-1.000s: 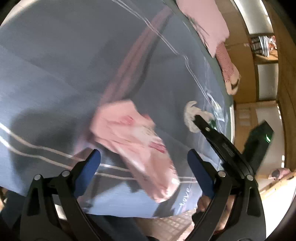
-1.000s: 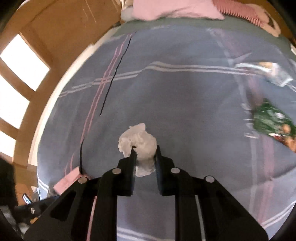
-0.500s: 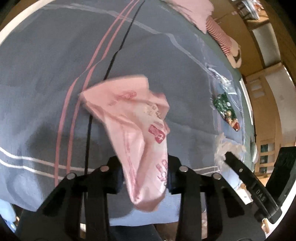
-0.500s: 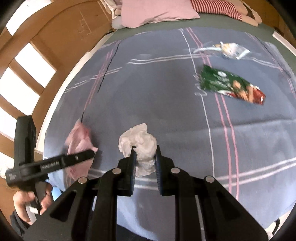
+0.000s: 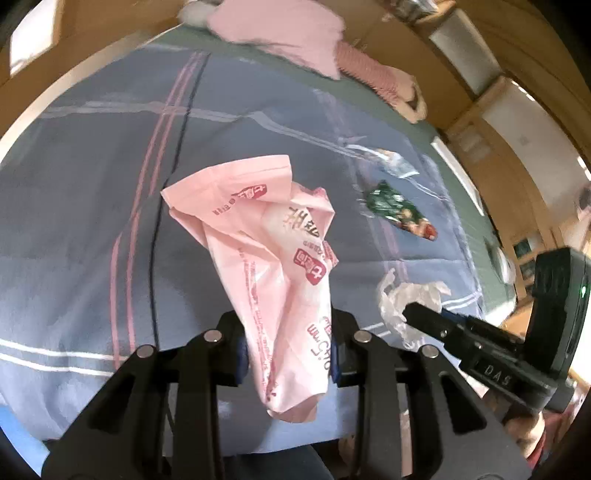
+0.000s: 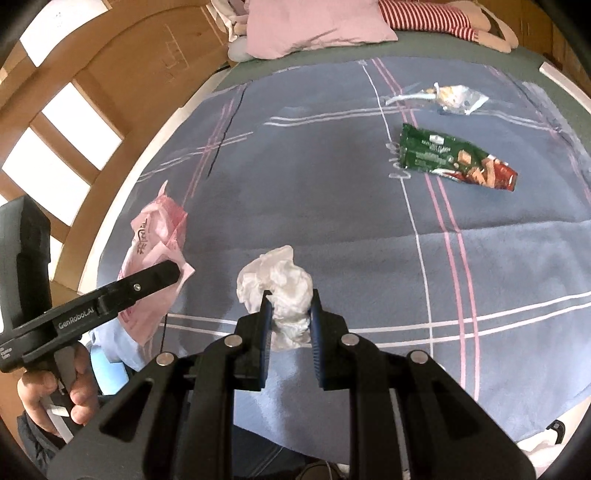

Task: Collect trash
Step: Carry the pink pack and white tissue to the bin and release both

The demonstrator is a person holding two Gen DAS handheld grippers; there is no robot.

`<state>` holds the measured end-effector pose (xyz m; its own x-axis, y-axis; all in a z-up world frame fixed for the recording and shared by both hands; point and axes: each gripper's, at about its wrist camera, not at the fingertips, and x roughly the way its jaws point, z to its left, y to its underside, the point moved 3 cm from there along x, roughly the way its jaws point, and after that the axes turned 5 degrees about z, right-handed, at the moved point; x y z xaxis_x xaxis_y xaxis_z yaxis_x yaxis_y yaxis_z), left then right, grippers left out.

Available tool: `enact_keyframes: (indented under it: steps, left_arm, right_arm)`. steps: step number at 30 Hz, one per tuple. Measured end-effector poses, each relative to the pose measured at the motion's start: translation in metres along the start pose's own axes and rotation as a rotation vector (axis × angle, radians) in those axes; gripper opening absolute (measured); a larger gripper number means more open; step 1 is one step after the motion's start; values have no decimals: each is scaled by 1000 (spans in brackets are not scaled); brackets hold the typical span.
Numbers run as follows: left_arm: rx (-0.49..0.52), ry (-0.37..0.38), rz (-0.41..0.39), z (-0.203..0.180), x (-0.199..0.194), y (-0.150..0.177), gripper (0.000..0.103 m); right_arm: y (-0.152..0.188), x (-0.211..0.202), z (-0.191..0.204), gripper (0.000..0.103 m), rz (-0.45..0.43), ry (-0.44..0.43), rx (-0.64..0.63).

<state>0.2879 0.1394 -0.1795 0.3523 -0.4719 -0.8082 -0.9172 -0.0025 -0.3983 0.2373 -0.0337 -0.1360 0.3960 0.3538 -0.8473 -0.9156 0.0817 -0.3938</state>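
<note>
Ahead of my right tool [image 6: 289, 314] the blue plaid blanket [image 6: 332, 206] lies bare through the middle of the bed, so I see open passage there. Further right the green snack wrapper [image 6: 456, 162] and, beyond it, the clear plastic wrapper [image 6: 448, 96] lie on the blanket, apart from each other. My left tool [image 6: 173, 271] with its pink bag [image 5: 273, 266] fills the near-left side. The pink pillow [image 6: 314, 26] and striped plush toy [image 6: 439, 20] block the far end, and wooden panelling [image 6: 122, 66] closes the left edge.
</note>
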Motion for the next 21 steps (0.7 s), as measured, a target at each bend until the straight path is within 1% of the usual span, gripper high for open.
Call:
enact_keyframes:
  steps: [1,3,6,8,9,12,13,15,16,18,21]
  left_arm:
    - [14,9,-4,-3,-2,1,32]
    - [52,53,-15,-14,-8,2,32]
    - [97,111,-36,-32,-13,4,32]
    - [134,136,-54,-48,-16,8,32]
    - [150,130,-55,-55,-18,10,32]
    - [234,80,-66,-91,-25,24,32]
    - [278,71,-83,-110,-32,32,32]
    - [337,55,-110,-133,-40,44,32]
    - [371,41,-123,-145,-44,52,32]
    - [442,24,-131,-171,-47,71,32]
    - [521,2,-134,-201,-47,93,32]
  right_arm:
    - [1,-10,0,20,-18,-8,3]
    - [3,-20,-2,20,-36,-17,8]
    - [16,-50,-11,20,-80,-29,33]
    - [24,-65,-18,20,-96,-6,45]
    - [31,-76,-25,20,-109,11,56]
    - [47,-99,-41,20,-127,17,85]
    - [54,-108,-47,20,-130,21,92]
    - [69,-125,-59,20,-133,45,87]
    - [82,-136,-67,20,-122,81,76]
    - [96,-144,-75,20,-113,115,78]
    - [130,-159,-92,20,-79,134,96]
